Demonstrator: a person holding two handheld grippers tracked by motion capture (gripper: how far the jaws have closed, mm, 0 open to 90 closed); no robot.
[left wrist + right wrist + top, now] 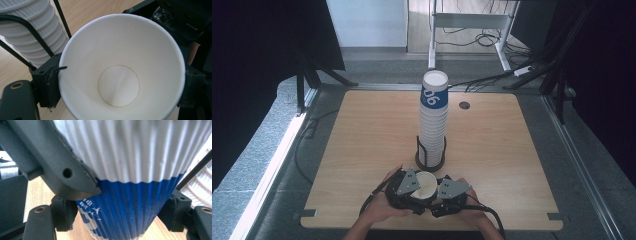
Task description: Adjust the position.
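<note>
- A single paper cup sits between the left tool and the right tool, both held by hands at the near edge of the wooden table.
- In the left tool's own view, the cup shows its white inside and round bottom; the rim lies between the two black jaws, whose pads touch it on either side, so this tool pinches the cup.
- In the right tool's view, the cup's ribbed wall, white above and blue with white print below, fills the gap between its jaws; the pads press the blue band on both sides, so this tool pinches the cup too.
- A grey part of the left tool crosses in front of the cup in that view.
- Just beyond both tools stands a tall stack of ribbed paper cups in a black wire holder; its top cup bears a blue band.
</note>
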